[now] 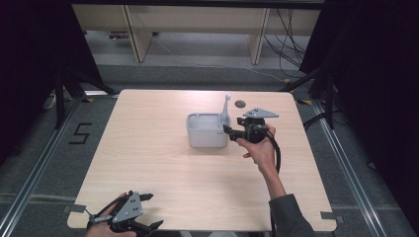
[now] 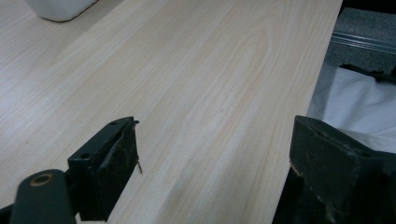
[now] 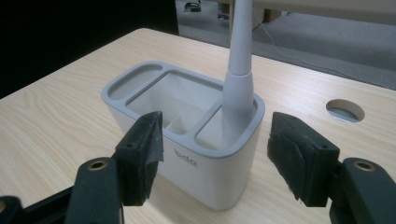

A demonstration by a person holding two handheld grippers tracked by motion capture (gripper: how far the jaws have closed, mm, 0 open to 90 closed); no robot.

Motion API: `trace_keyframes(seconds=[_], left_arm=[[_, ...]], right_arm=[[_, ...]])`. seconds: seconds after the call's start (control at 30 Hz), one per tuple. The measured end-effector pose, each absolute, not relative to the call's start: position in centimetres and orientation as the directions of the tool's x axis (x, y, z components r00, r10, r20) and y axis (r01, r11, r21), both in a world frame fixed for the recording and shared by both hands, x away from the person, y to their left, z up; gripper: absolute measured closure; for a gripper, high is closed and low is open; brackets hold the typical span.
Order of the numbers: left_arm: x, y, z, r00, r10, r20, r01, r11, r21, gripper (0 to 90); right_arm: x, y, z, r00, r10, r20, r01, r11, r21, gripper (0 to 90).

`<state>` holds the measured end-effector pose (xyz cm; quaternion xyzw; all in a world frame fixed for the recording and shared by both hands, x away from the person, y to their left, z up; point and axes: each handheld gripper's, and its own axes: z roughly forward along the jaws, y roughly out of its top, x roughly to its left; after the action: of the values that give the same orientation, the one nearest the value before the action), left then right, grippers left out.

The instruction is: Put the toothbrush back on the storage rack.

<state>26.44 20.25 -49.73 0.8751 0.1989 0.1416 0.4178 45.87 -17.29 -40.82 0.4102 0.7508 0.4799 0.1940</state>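
The toothbrush (image 3: 240,70) stood upright in the end compartment of the white holder (image 3: 187,154), just ahead of the right tongs (image 3: 215,154), whose jaws were spread and released, with one pad on each side of the holder's near corner and neither touching it. By that look, the placing was done and what remained was mainly to draw the right hand clear. The left tongs (image 2: 212,163) were likewise released and grasped nothing, resting at the near edge of the surface (image 1: 163,163), well apart from the holder.
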Motion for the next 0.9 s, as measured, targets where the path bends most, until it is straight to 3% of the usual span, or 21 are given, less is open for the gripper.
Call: trace_keyframes(seconds=[0.9], left_arm=[[26.4, 20.3, -49.6, 0.877, 0.474, 0.083, 0.232, -0.568, 0.790, 14.8]], right_arm=[[43.8, -17.6, -40.8, -0.572, 0.816, 0.090, 0.456, 0.224, 0.861, 21.4]])
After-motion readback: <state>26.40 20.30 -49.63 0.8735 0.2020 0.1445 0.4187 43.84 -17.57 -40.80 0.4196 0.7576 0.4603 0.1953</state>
